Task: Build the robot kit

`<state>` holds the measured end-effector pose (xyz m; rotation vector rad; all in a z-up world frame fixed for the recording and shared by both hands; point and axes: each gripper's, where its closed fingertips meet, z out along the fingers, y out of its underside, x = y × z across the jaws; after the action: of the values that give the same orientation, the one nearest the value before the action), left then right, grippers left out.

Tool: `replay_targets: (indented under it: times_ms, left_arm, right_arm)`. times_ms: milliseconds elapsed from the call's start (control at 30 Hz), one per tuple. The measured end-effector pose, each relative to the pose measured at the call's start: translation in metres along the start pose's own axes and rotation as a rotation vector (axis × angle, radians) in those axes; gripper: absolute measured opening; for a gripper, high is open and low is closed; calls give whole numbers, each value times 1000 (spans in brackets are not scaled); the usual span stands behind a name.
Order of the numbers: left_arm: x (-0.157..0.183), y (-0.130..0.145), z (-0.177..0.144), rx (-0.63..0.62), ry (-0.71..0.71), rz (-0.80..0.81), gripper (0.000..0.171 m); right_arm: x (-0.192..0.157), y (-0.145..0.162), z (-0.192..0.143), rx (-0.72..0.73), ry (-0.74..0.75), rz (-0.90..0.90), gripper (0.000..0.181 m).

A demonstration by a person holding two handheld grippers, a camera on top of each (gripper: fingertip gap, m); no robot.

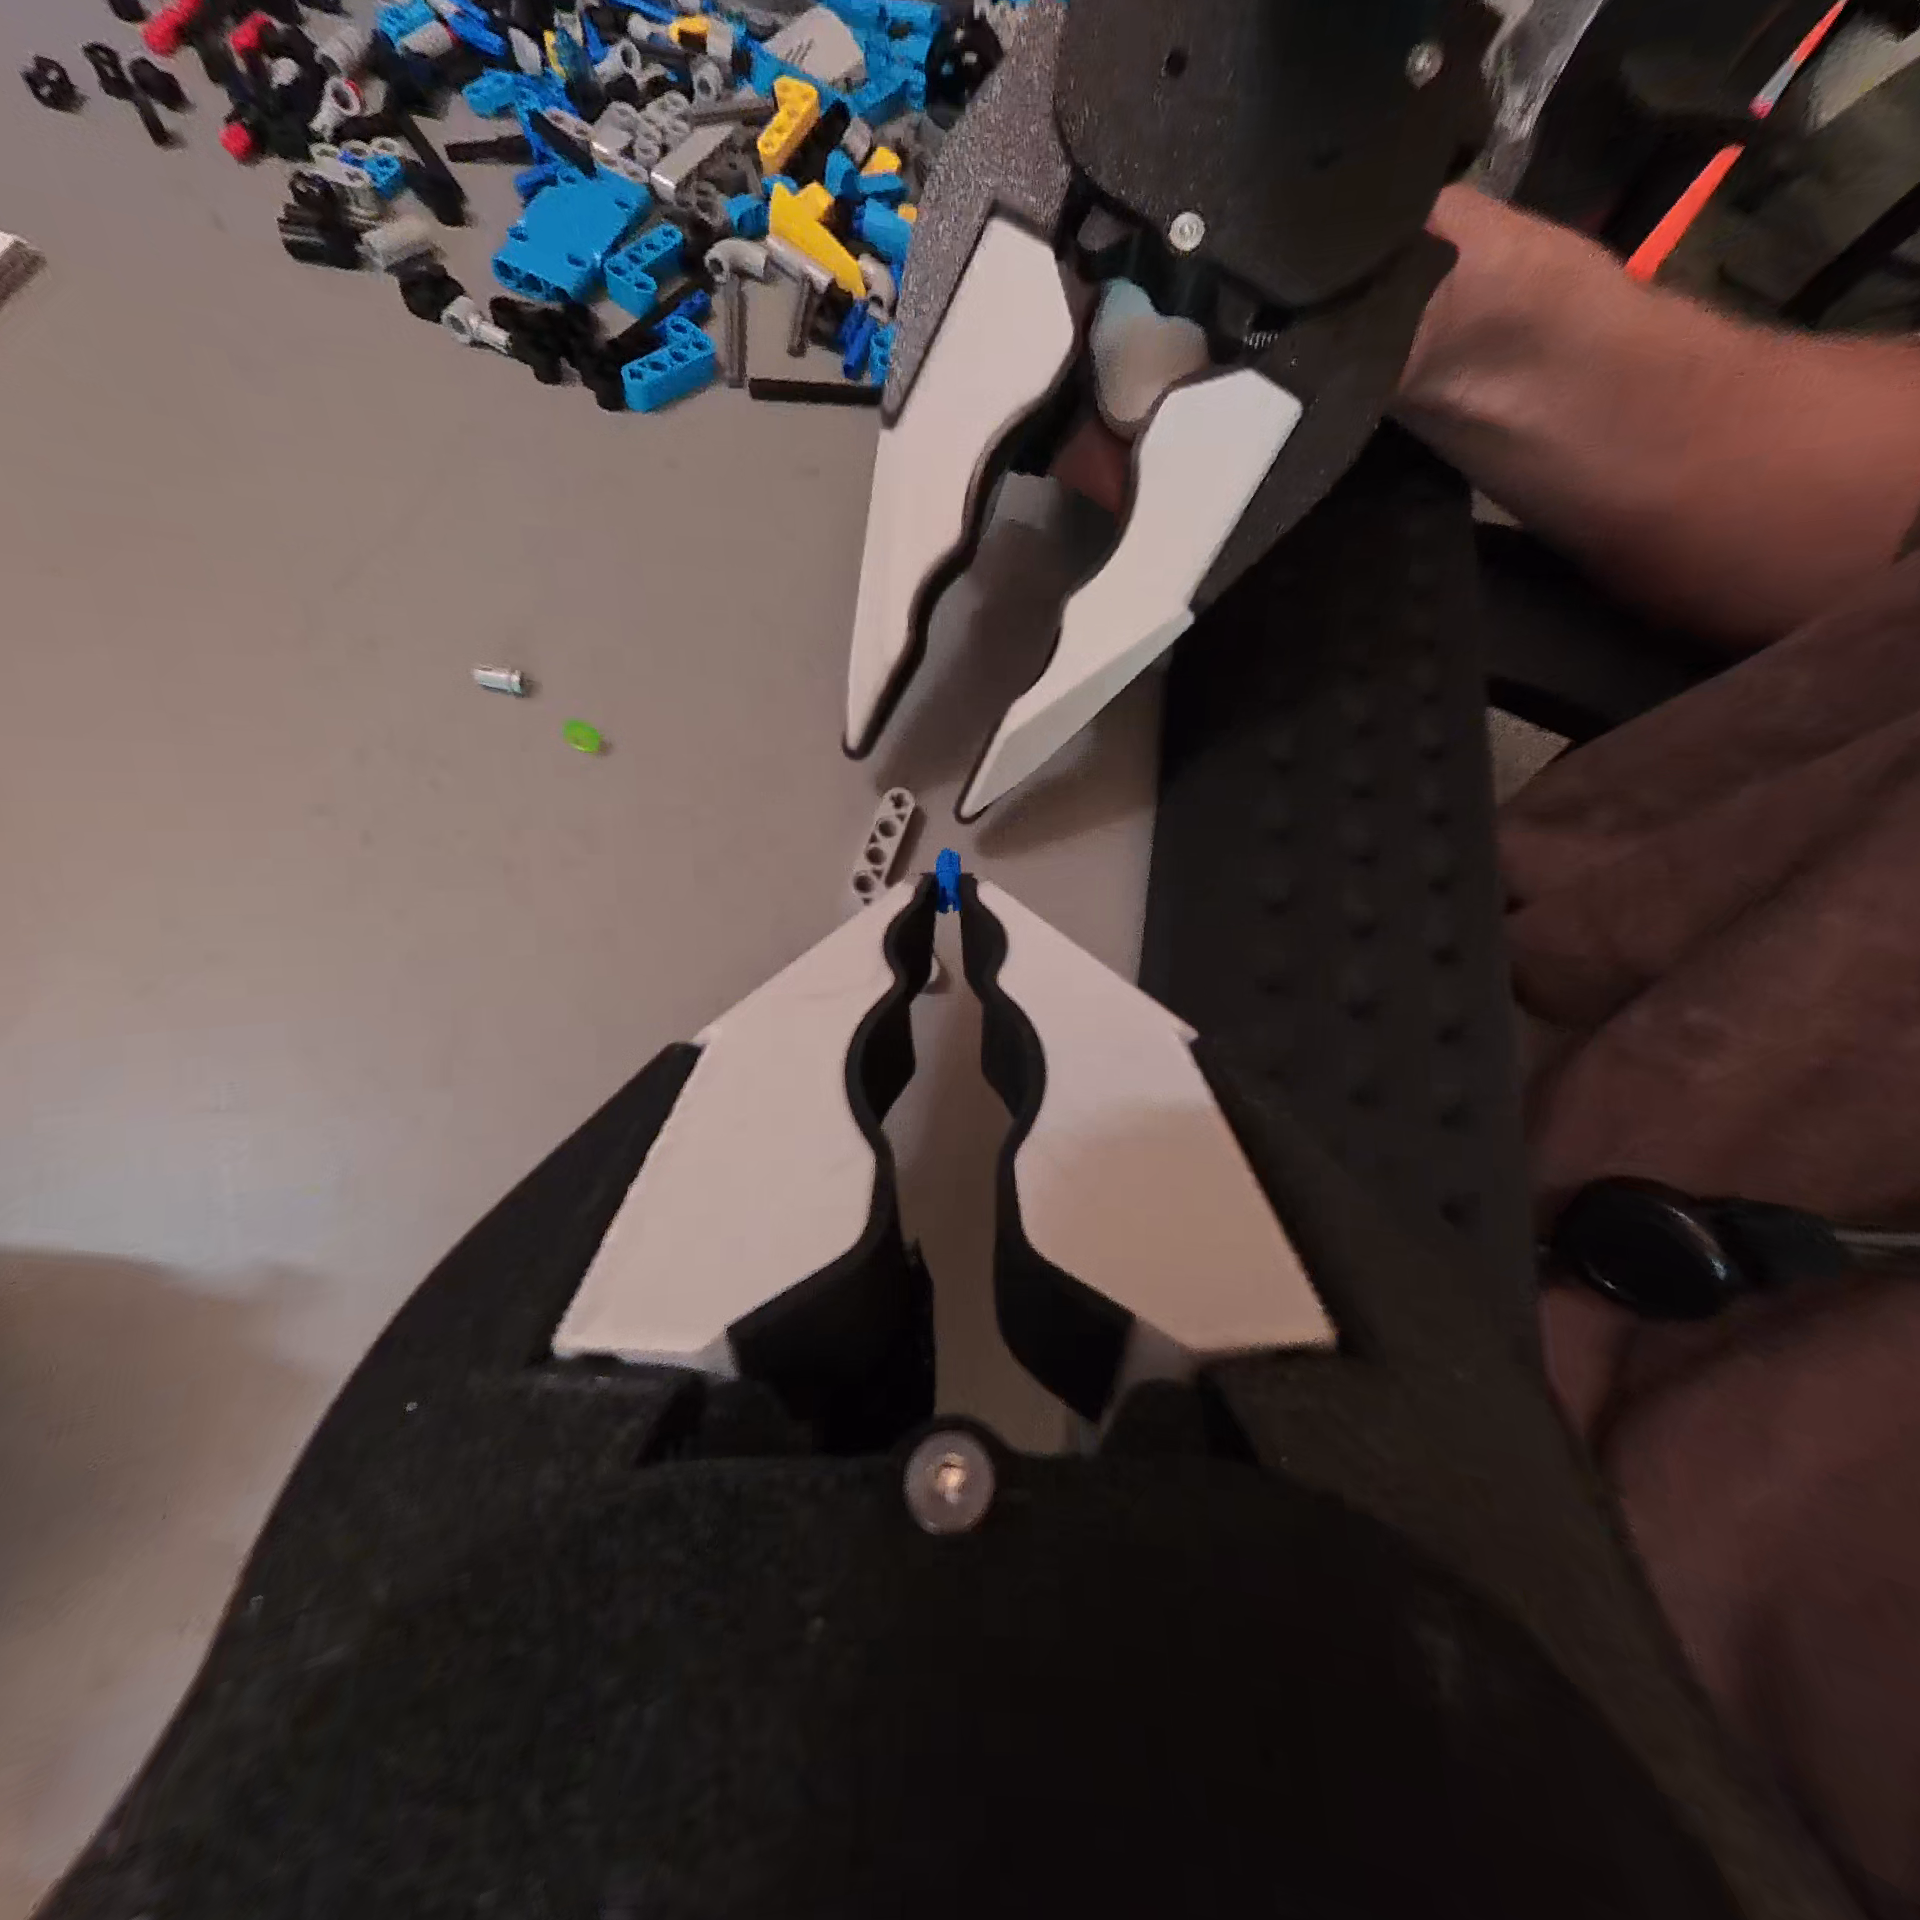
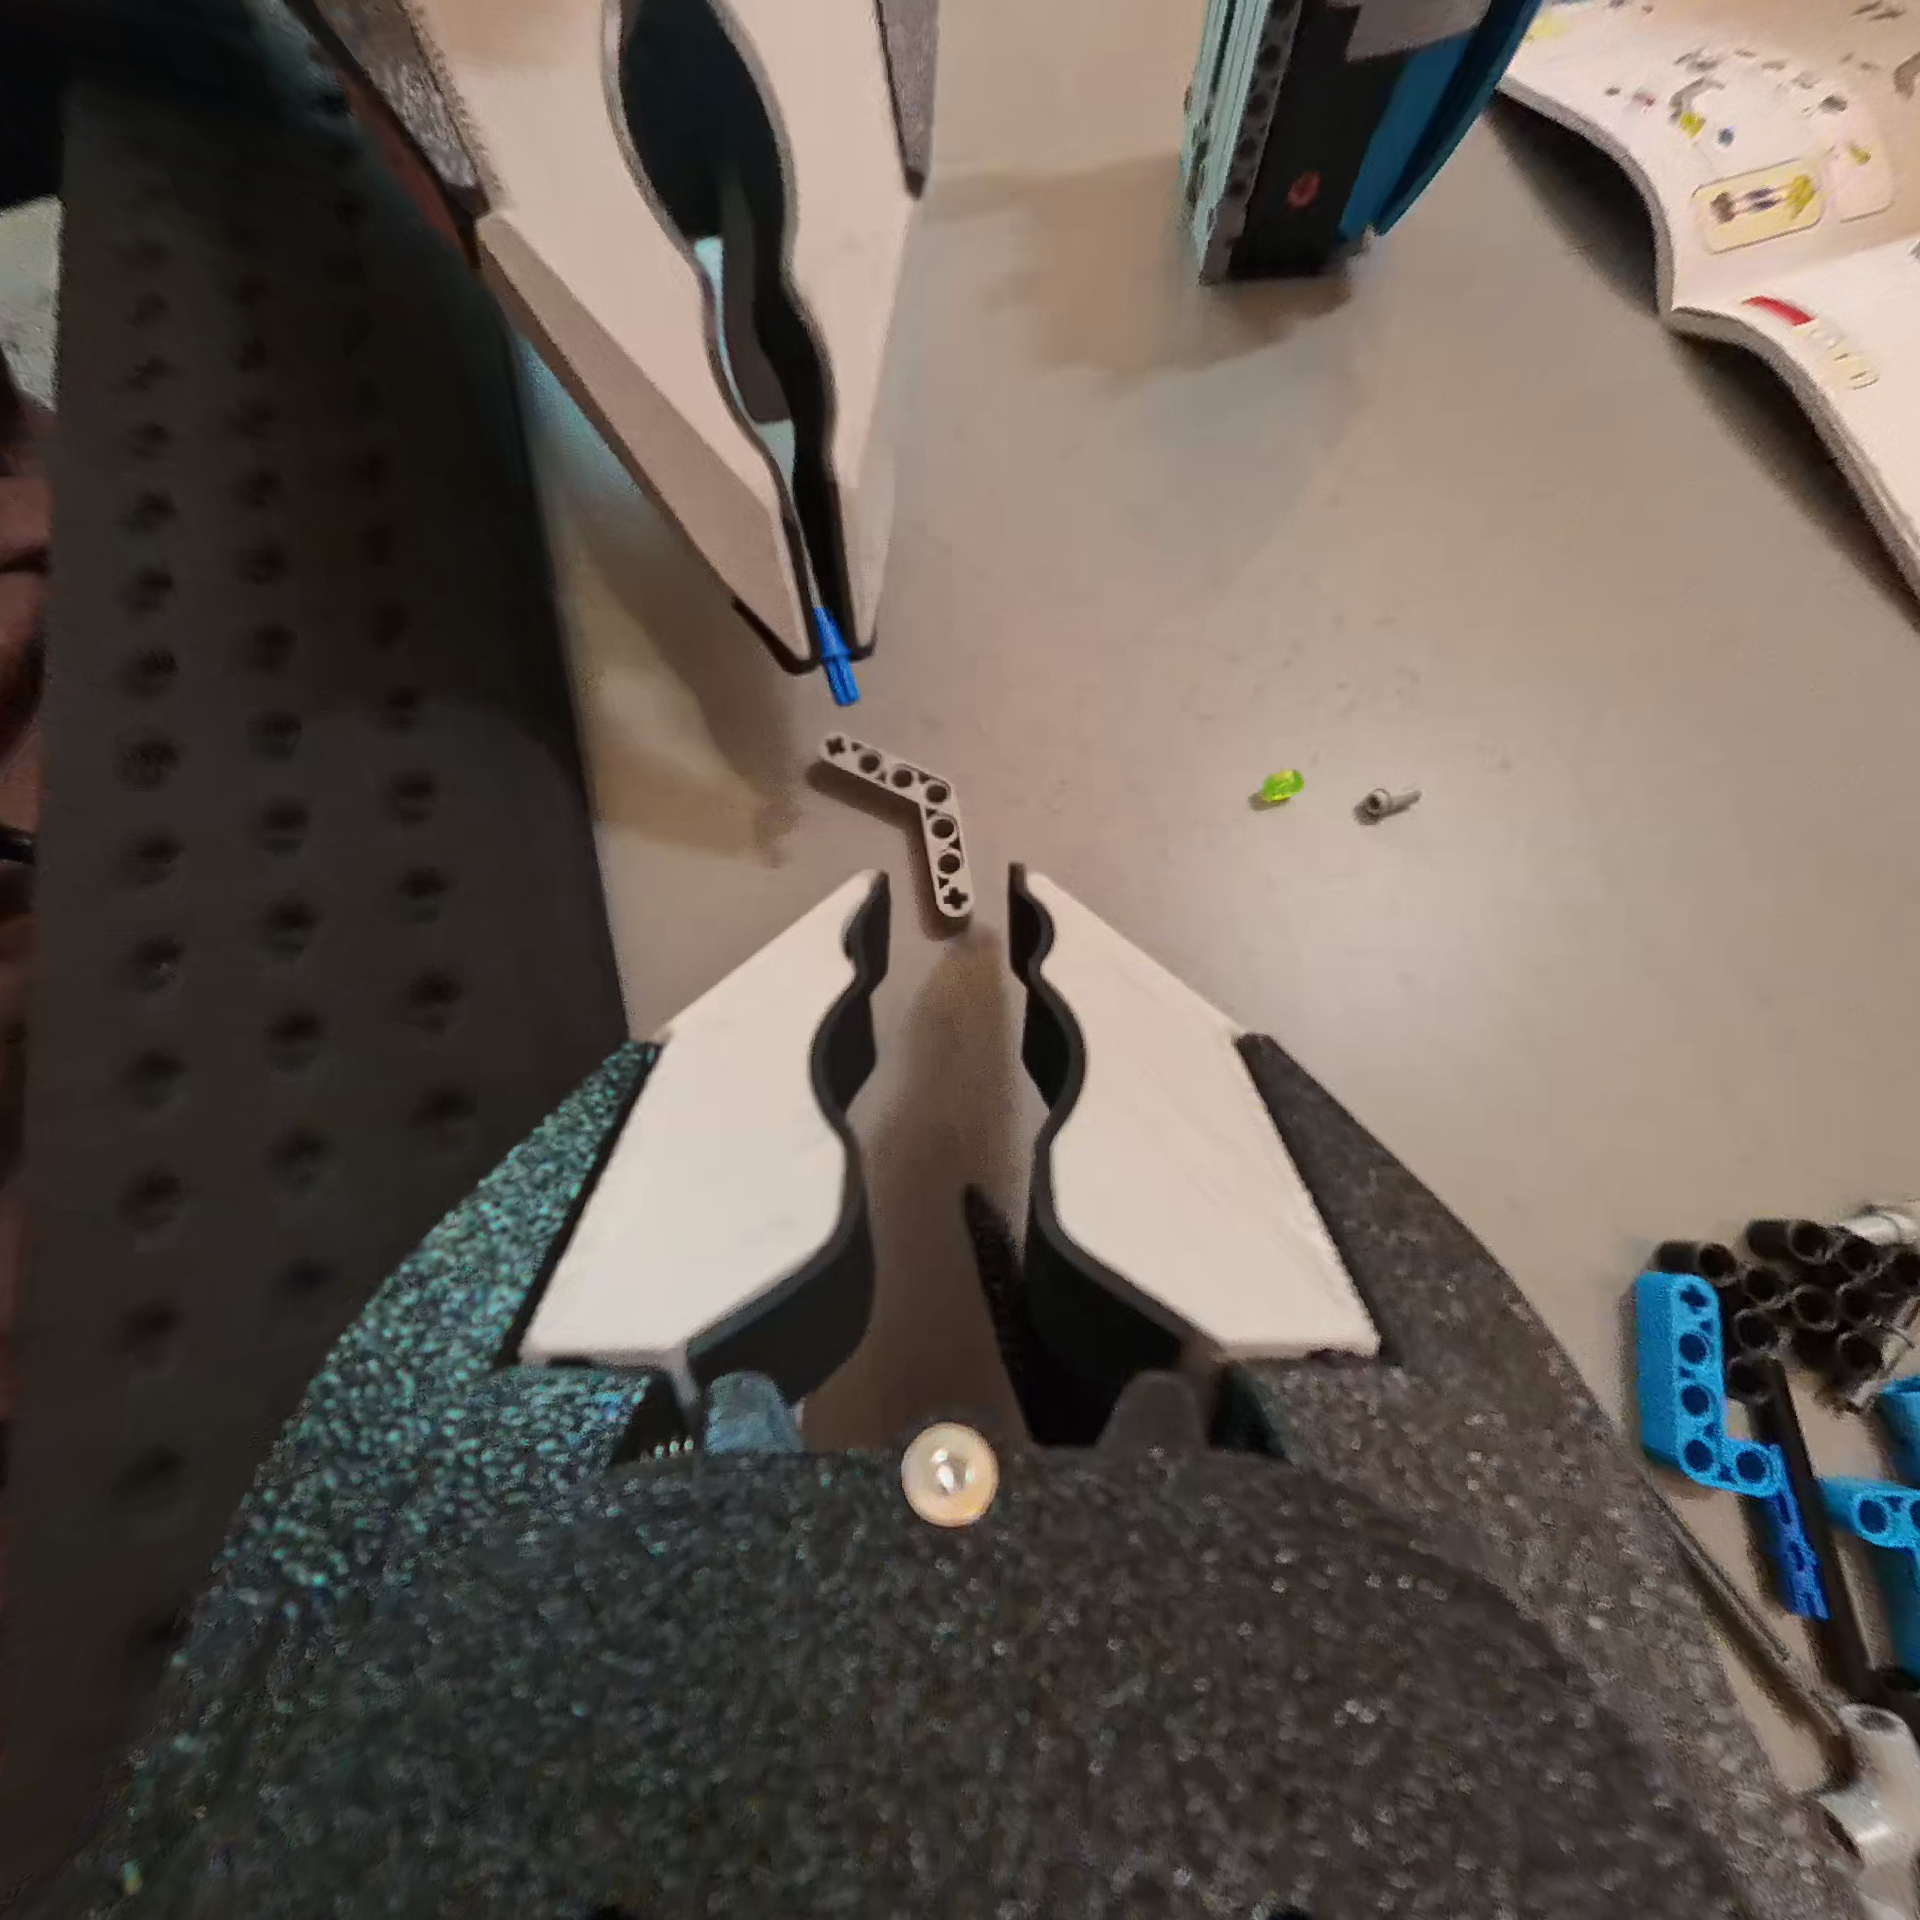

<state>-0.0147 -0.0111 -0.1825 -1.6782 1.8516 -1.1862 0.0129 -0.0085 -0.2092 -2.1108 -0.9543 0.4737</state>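
Observation:
My left gripper (image 1: 945, 883) is shut on a small blue pin (image 1: 947, 878), which sticks out past the fingertips; it also shows in the right wrist view (image 2: 834, 655) at the tip of the left gripper (image 2: 828, 649). A grey angled beam with holes (image 2: 914, 821) lies flat on the grey table, also seen in the left wrist view (image 1: 884, 854) just beside the pin. My right gripper (image 2: 948, 878) is open and empty, its tips on either side of the beam's near end. It faces the left gripper in the left wrist view (image 1: 909, 779), held by a hand (image 1: 1579, 416).
A heap of blue, black, grey and yellow building pieces (image 1: 644, 197) lies at the back. A green stud (image 2: 1280, 787) and a small grey pin (image 2: 1387, 801) lie loose. A black perforated strip (image 1: 1340, 883) runs along the table edge. An open booklet (image 2: 1766, 208) and a built block (image 2: 1309, 135) stand beyond. It is some 6 cm from my right tips to the green stud (image 2: 1280, 787). The left camera catches it too, in the left wrist view (image 1: 586, 736).

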Motion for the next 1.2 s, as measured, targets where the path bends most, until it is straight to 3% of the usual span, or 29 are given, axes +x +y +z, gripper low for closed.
replay_targets:
  times_ms: [100, 400, 667, 1200]
  left_arm:
    - [-7, 6, 10, -43, -24, -12, 4]
    - [-19, 19, 19, -80, -95, -17, 4]
    - [-18, 20, 14, -61, -64, -57, 4]
    - [-24, 25, 11, -88, -121, 1, 4]
  right_arm:
    - [1, 11, 7, -59, 2, -11, 22]
    - [2, 6, 9, -45, 8, -24, 7]
    - [-1, -27, 2, 109, -8, 5, 6]
    - [-1, -12, 22, 8, -49, 81, 6]
